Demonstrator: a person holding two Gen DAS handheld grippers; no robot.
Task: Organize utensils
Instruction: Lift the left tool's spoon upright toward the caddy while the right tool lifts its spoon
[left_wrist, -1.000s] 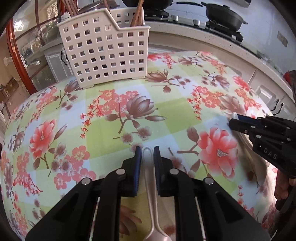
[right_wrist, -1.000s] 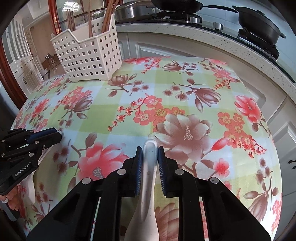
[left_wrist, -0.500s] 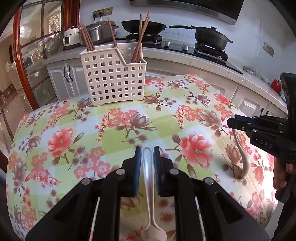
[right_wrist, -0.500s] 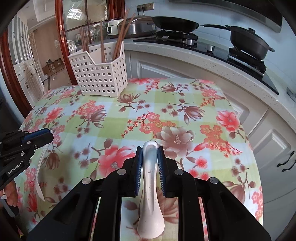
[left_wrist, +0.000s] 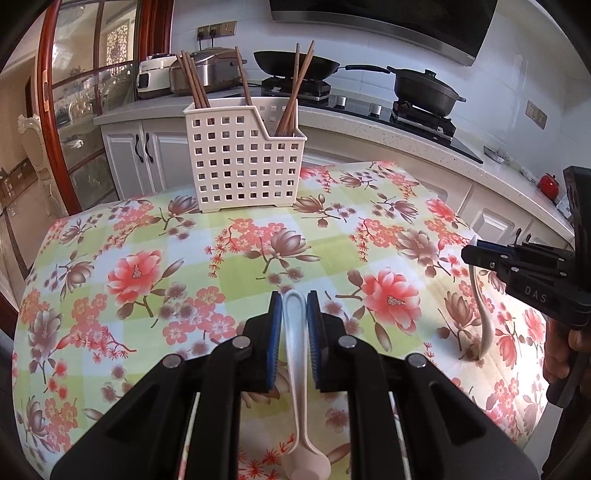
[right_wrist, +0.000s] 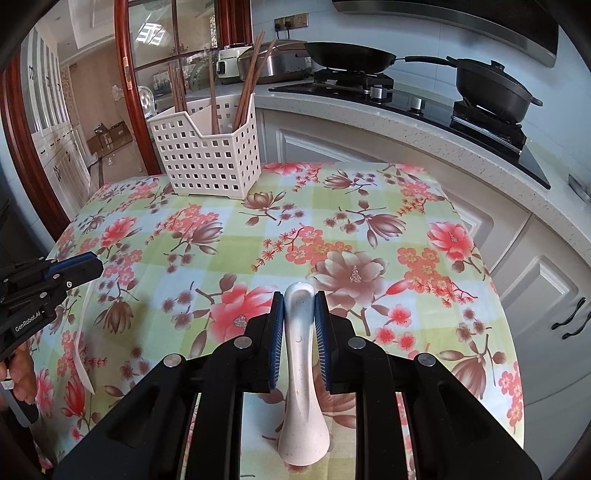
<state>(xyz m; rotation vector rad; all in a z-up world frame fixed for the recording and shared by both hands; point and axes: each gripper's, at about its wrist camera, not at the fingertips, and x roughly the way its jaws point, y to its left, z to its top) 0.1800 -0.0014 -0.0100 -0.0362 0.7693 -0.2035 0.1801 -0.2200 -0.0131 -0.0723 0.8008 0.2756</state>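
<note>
My left gripper is shut on the handle of a pale pink spoon, whose bowl hangs down toward me above the floral tablecloth. My right gripper is shut on a white speckled spoon, also lifted off the cloth. A white perforated basket stands at the table's far edge with several brown chopsticks in it. From the left wrist view, the right gripper is at the far right with its spoon dangling. The left gripper is at the left of the right wrist view.
Behind the table runs a kitchen counter with a frying pan, a lidded black pot on the stove and a rice cooker. White cabinets lie right of the table edge. A glass-door cabinet stands at the left.
Both grippers have risen and drawn back from the tabletop with their spoons. The basket now looks farther off, and more of the kitchen shows. Over the last half second, little has moved.
</note>
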